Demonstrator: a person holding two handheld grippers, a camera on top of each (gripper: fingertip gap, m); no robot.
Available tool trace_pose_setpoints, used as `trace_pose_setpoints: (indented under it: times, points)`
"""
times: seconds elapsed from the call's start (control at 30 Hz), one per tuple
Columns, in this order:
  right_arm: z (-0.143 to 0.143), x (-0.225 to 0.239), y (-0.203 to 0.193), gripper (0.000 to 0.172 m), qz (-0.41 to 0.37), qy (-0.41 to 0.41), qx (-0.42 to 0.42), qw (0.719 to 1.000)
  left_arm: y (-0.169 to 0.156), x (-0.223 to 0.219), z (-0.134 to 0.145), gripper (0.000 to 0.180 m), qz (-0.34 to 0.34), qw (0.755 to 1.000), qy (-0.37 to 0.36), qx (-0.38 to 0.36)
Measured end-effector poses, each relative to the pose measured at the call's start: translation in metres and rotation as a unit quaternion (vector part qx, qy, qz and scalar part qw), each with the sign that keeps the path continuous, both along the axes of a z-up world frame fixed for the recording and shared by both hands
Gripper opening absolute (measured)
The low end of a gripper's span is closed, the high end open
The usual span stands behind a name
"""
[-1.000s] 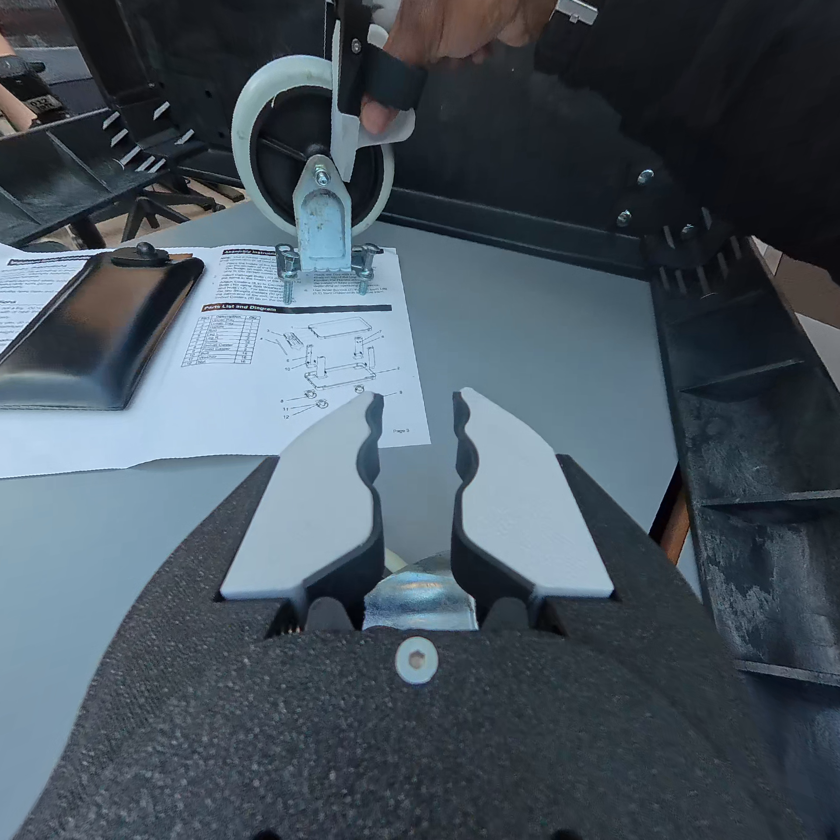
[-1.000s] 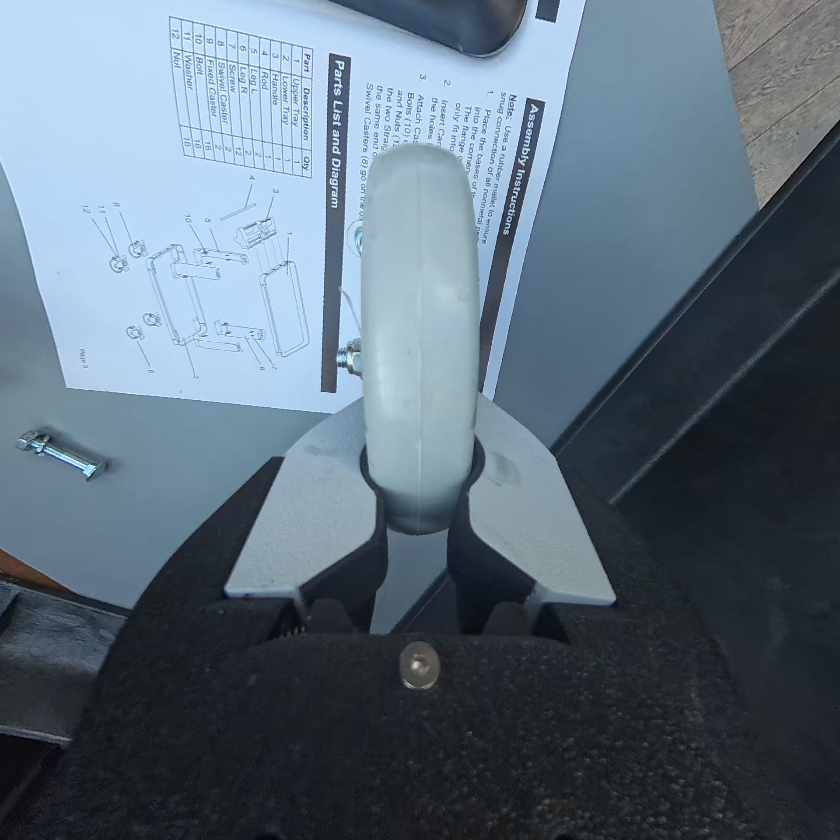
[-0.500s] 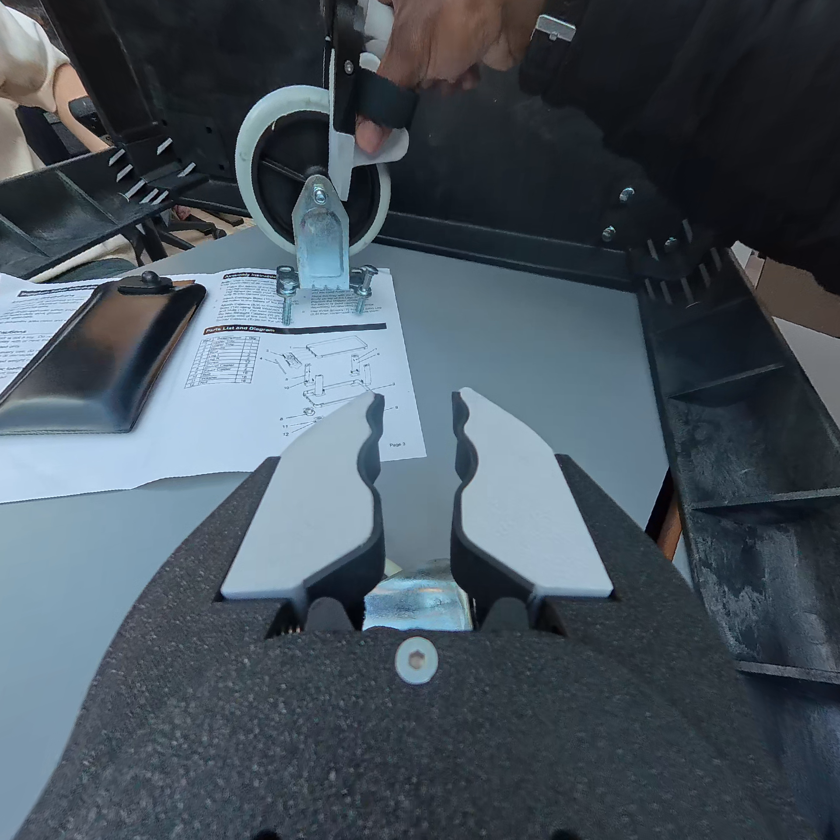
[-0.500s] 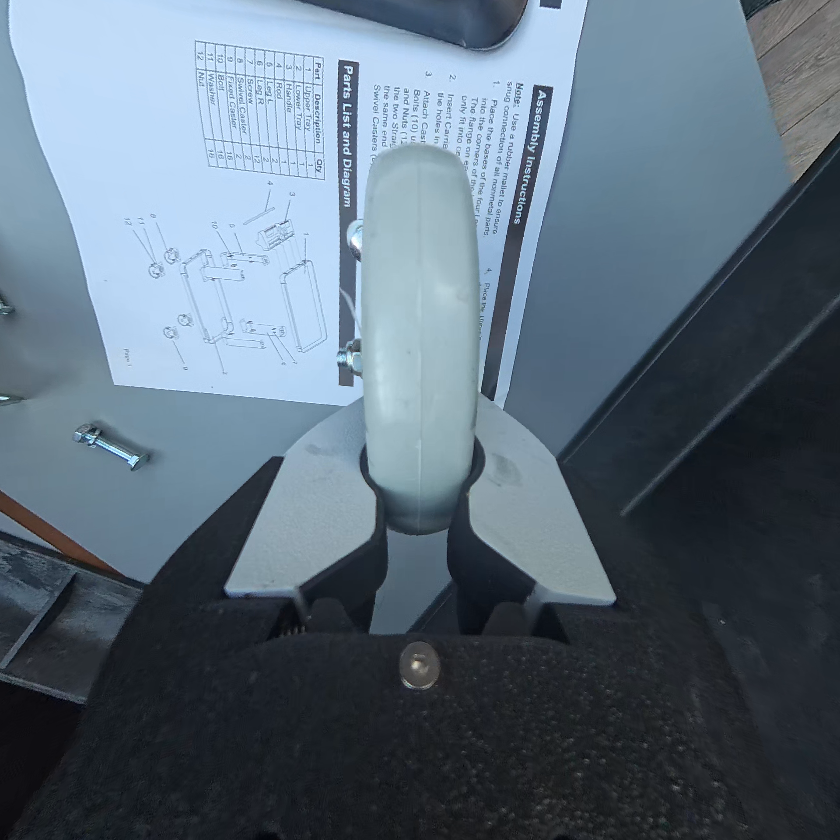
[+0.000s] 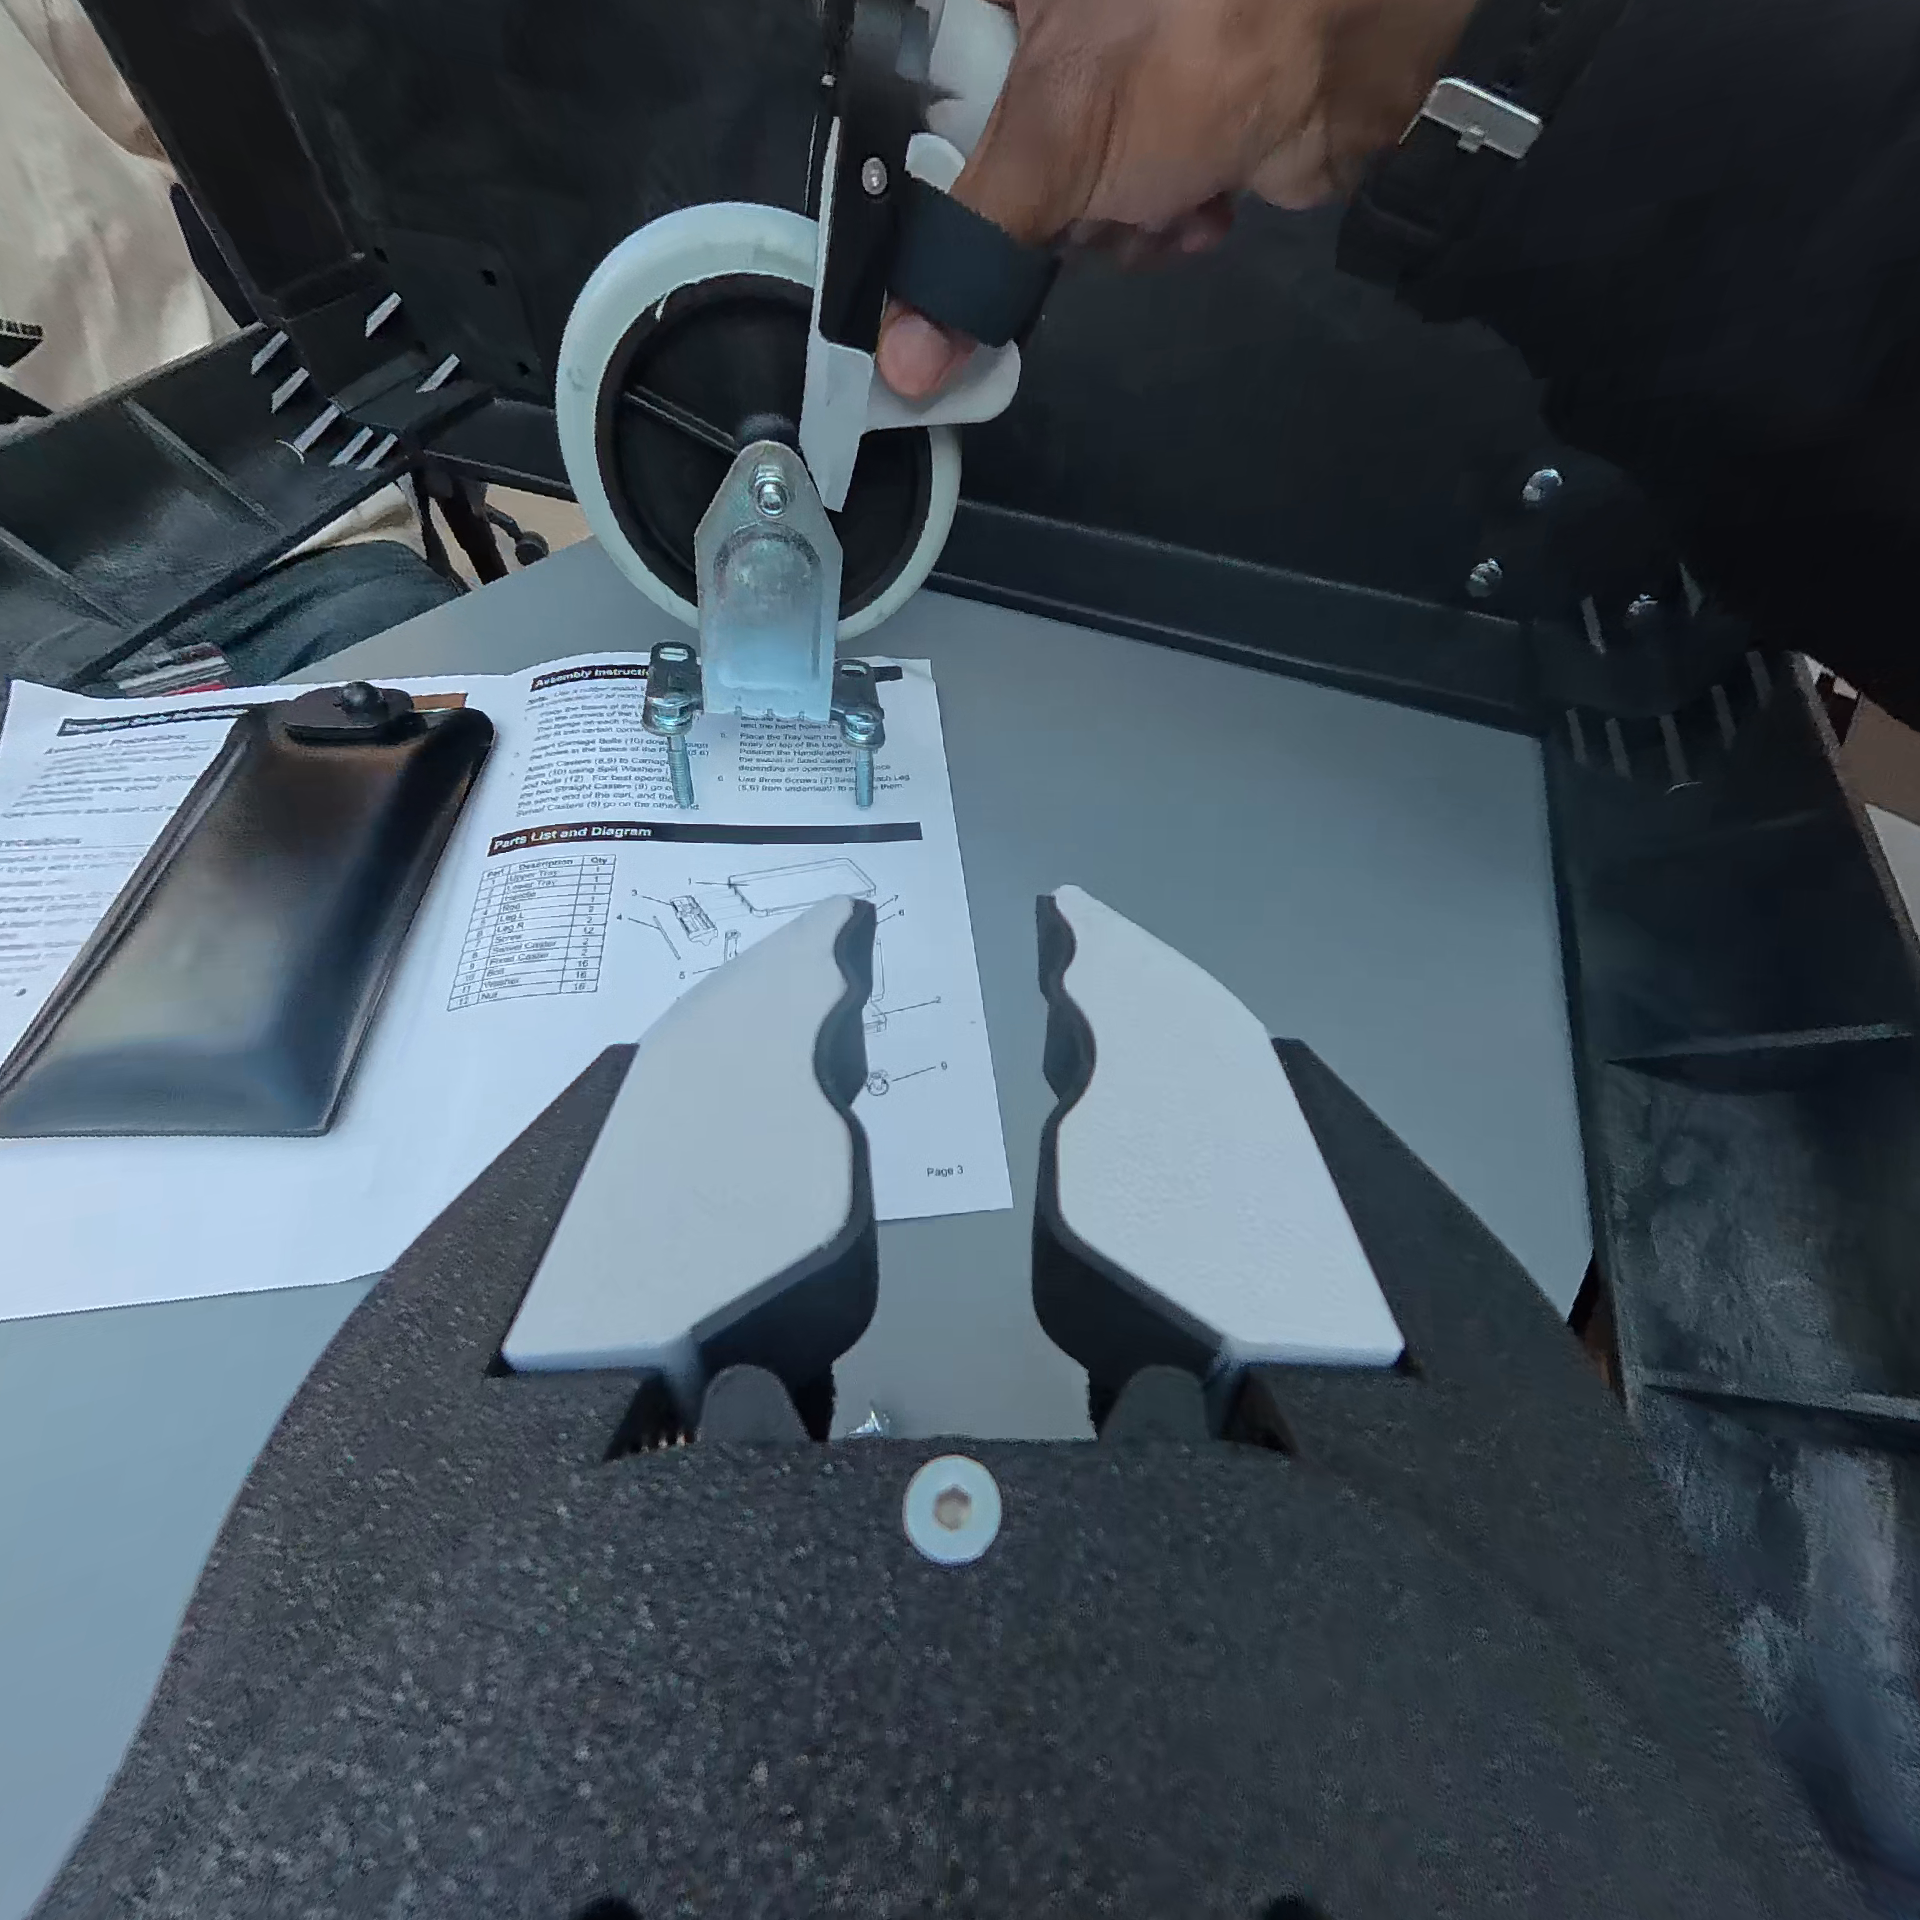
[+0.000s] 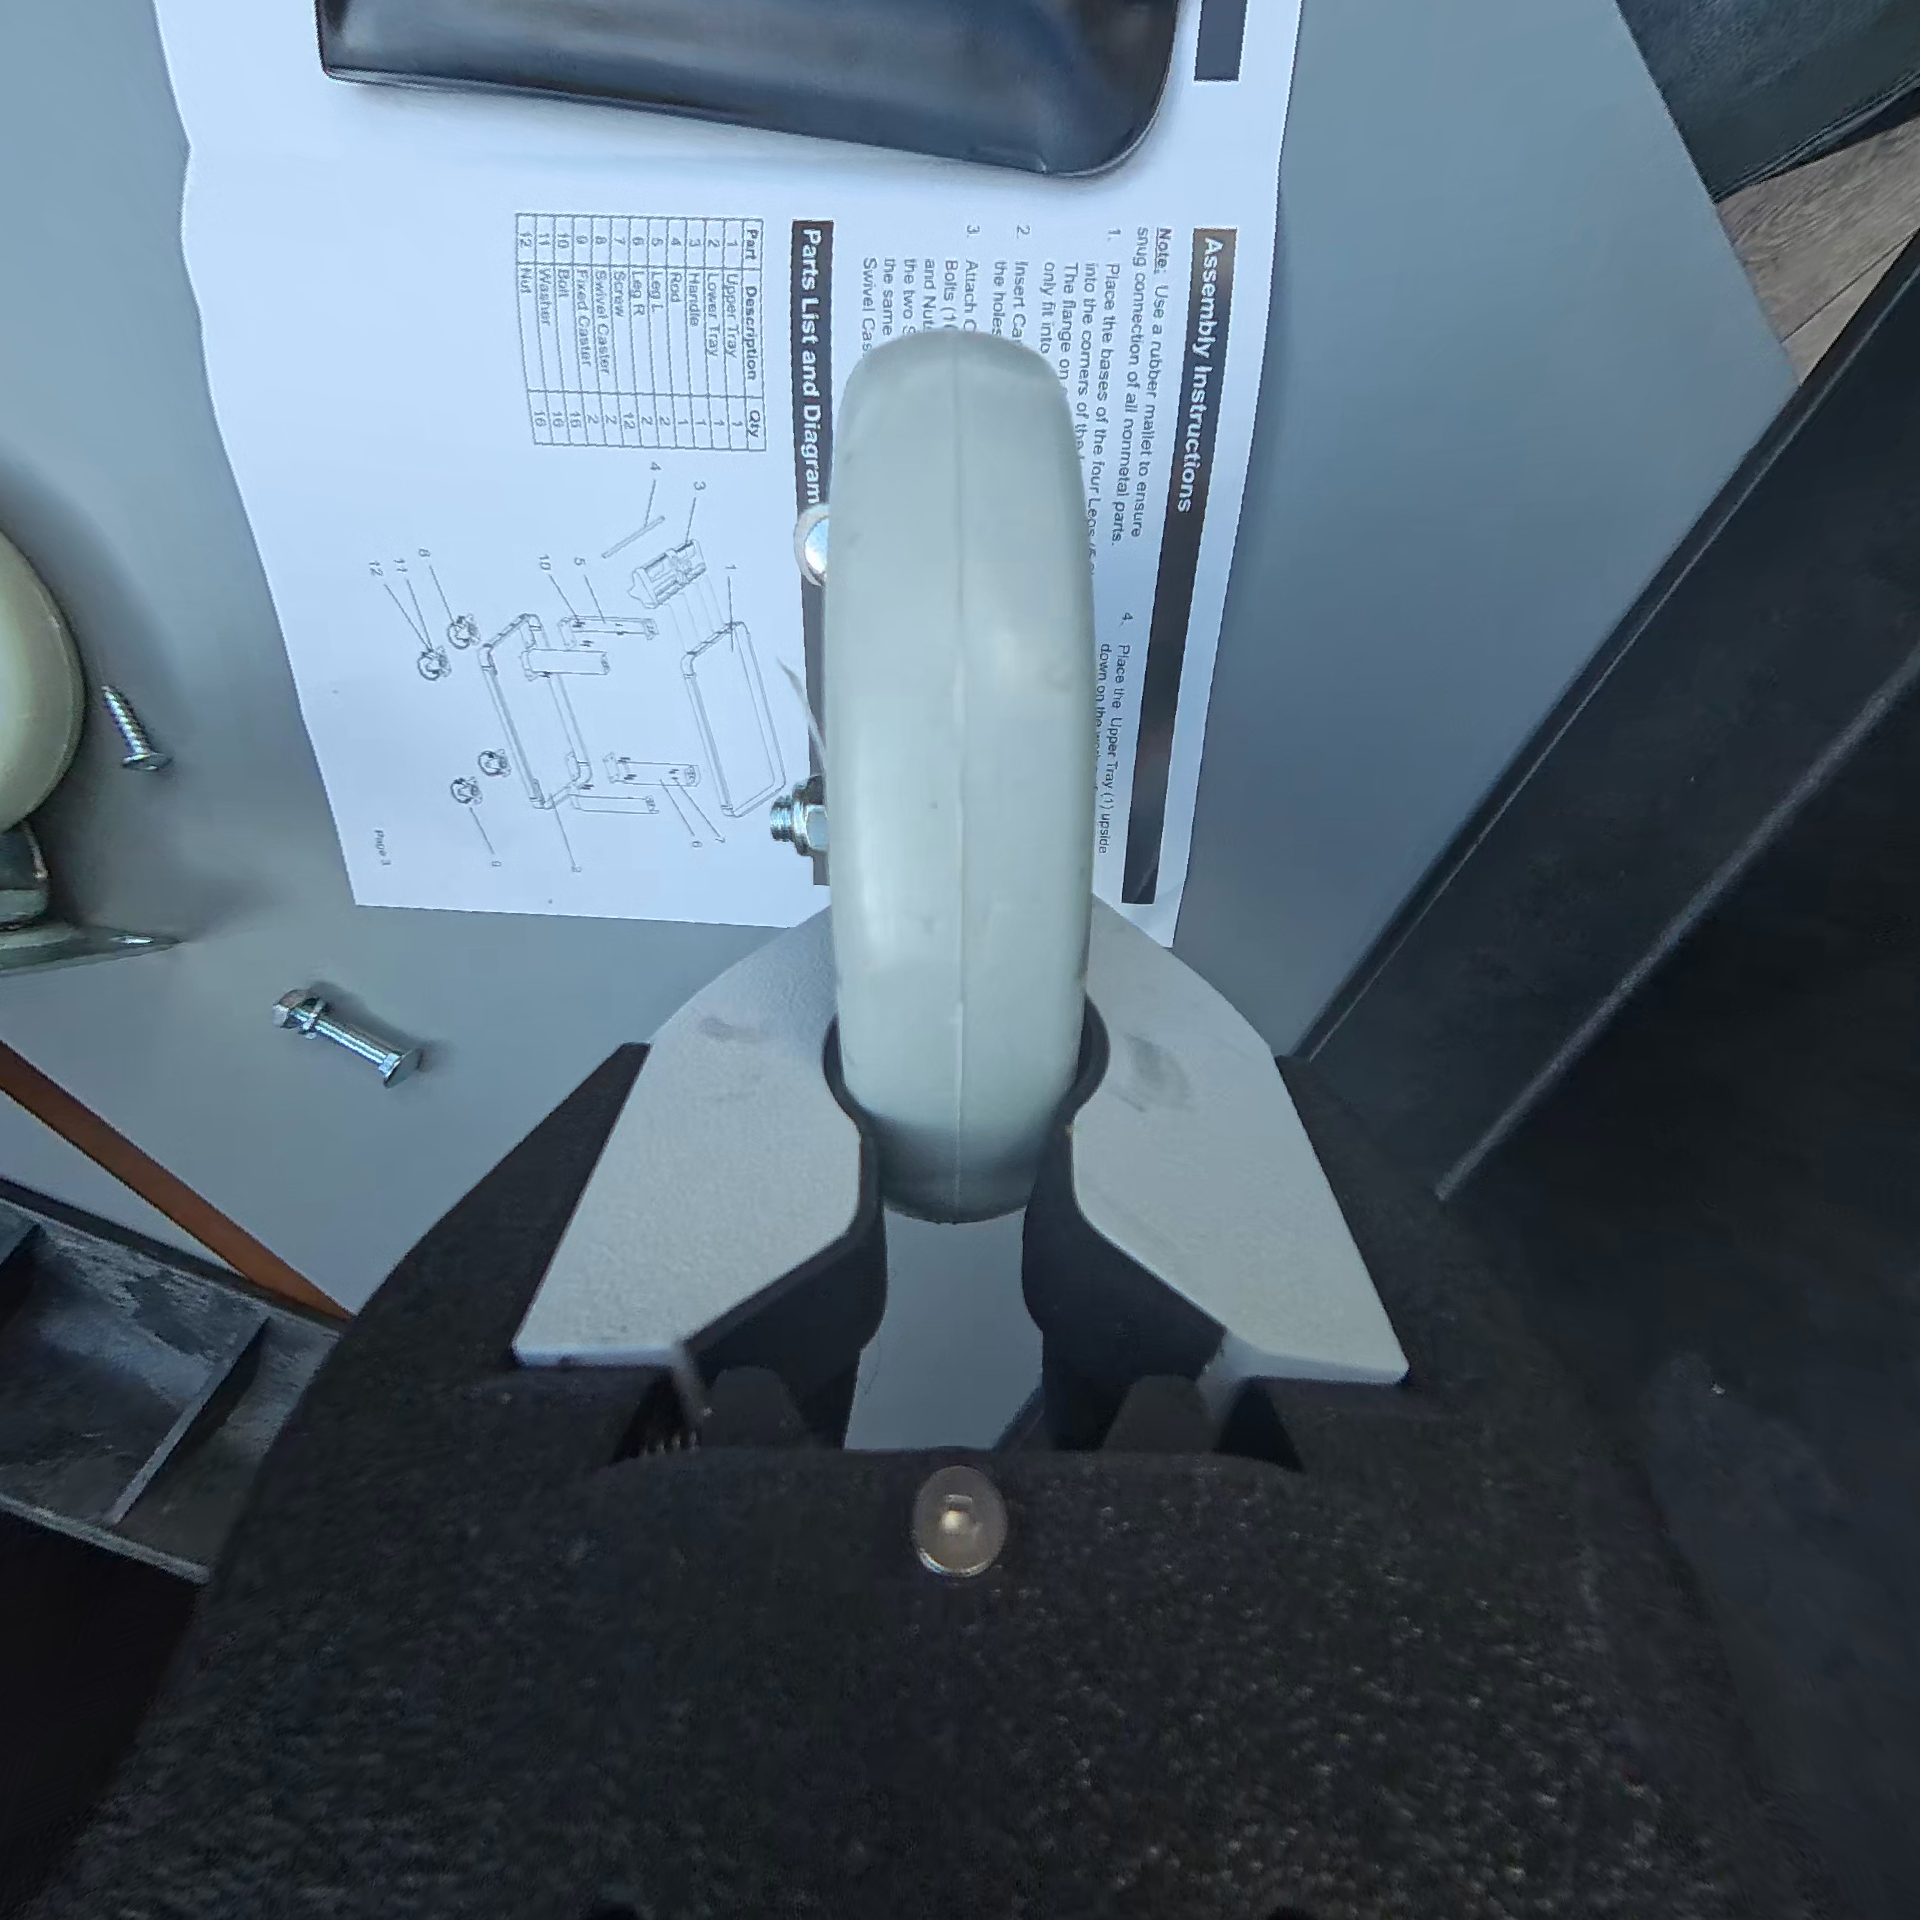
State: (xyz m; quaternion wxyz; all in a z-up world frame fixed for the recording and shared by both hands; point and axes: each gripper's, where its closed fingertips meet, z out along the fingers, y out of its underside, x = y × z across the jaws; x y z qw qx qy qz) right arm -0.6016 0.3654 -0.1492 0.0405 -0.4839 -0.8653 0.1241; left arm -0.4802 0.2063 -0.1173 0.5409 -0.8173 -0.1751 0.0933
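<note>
Tongs first: your right tongs (image 6: 961,1049) are clamped on the grey caster wheel (image 6: 961,727), pads pressing both flanks of the tread, wheel edge-on to you with its rim running straight out ahead. From the left side you can see that caster (image 5: 758,436) hanging upright above the instruction sheet (image 5: 727,831), metal bracket (image 5: 767,613) pointing down, two bolts (image 5: 673,748) dangling off its plate just clear of the paper. Your left tongs (image 5: 948,925) sit partly spread with nothing between the pads, low over the grey tabletop (image 5: 1247,883); the caster lies straight ahead and above them, so the right one has it and the left is well short. Further out, a black pouch (image 5: 239,914) rests on the sheet's left part. A loose bolt (image 6: 348,1037), a screw (image 6: 135,727) and a second, cream caster (image 6: 31,727) lie on the tabletop. Black ribbed tray parts (image 5: 1745,1039) flank the right; what's inside, I can't tell.
</note>
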Motion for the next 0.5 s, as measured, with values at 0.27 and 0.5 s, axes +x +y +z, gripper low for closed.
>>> trace_pose_setpoints:
  times: [0.27, 0.5]
  points:
    - [0.008, 0.006, 0.0, 0.029, -0.007, 0.012, -0.026, 1.0, 0.067, -0.031, -0.031, 0.039, 0.031, 0.984, -0.172, 0.03]
    - [0.019, 0.011, 0.003, 0.028, -0.006, 0.02, -0.028, 0.999, 0.094, -0.052, -0.065, 0.042, 0.068, 0.975, -0.212, 0.0]
